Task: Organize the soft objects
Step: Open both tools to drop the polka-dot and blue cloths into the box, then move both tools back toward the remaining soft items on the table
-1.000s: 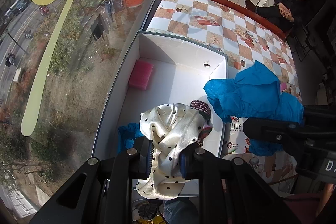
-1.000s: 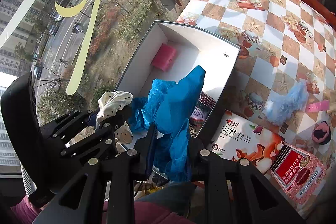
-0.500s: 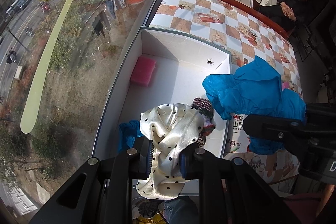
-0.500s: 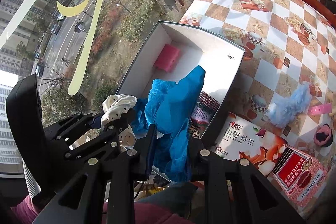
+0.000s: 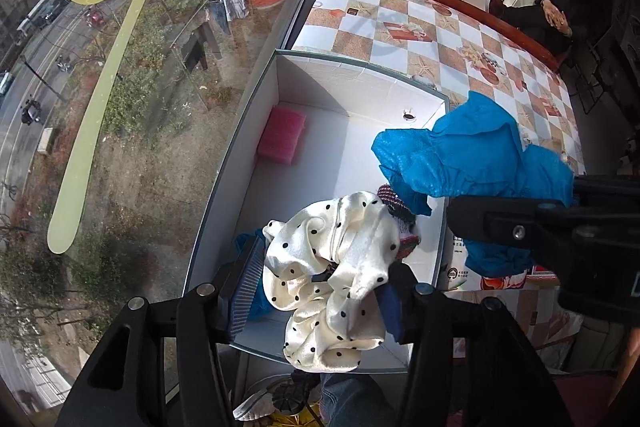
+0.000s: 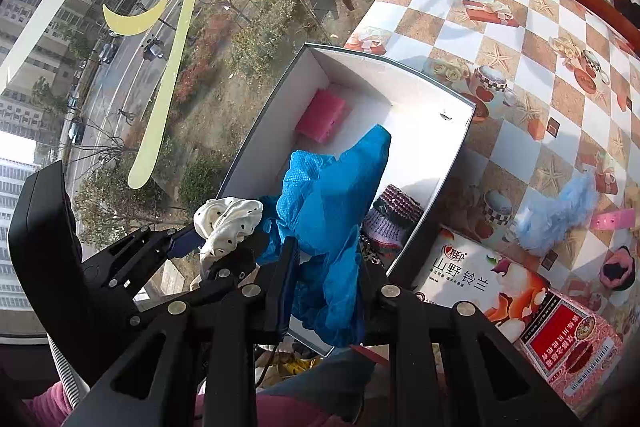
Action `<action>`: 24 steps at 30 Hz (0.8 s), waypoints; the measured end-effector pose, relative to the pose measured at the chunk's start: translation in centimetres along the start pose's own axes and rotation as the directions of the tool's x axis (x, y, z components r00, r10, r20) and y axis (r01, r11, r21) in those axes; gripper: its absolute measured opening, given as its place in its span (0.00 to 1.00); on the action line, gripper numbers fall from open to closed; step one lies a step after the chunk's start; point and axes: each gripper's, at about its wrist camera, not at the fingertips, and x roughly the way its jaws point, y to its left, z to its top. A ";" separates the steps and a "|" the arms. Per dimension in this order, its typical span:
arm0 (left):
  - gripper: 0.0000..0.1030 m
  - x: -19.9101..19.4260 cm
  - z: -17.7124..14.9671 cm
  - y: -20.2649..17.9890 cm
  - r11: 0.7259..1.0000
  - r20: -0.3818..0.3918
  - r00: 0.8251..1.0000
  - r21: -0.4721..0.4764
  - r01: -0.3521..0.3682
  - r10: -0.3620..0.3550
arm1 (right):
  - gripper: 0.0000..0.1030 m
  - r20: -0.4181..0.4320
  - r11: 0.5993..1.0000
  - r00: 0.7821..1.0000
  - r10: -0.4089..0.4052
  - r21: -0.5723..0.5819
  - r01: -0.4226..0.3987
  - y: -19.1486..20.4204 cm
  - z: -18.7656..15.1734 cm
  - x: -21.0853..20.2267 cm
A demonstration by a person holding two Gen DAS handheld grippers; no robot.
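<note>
Dropping step: left tongs (image 5: 320, 291) apart, white dotted satin scrunchie (image 5: 332, 267) slipping loose; right tongs (image 6: 326, 291) clamped on blue textured cloth (image 6: 328, 211). Next: release over white cardboard box (image 5: 360, 83).

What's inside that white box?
In the box: a pink pad in the far corner, a knitted striped piece by the right wall, something blue near the front. The held scrunchie and blue cloth cover the rest.
</note>
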 end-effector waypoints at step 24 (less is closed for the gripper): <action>1.00 1.0 0.3 -3.3 0.990 -0.076 0.988 0.042 0.137 -0.134 | 1.00 -0.041 0.977 0.998 0.039 0.213 -0.030 -5.1 -2.3 -1.1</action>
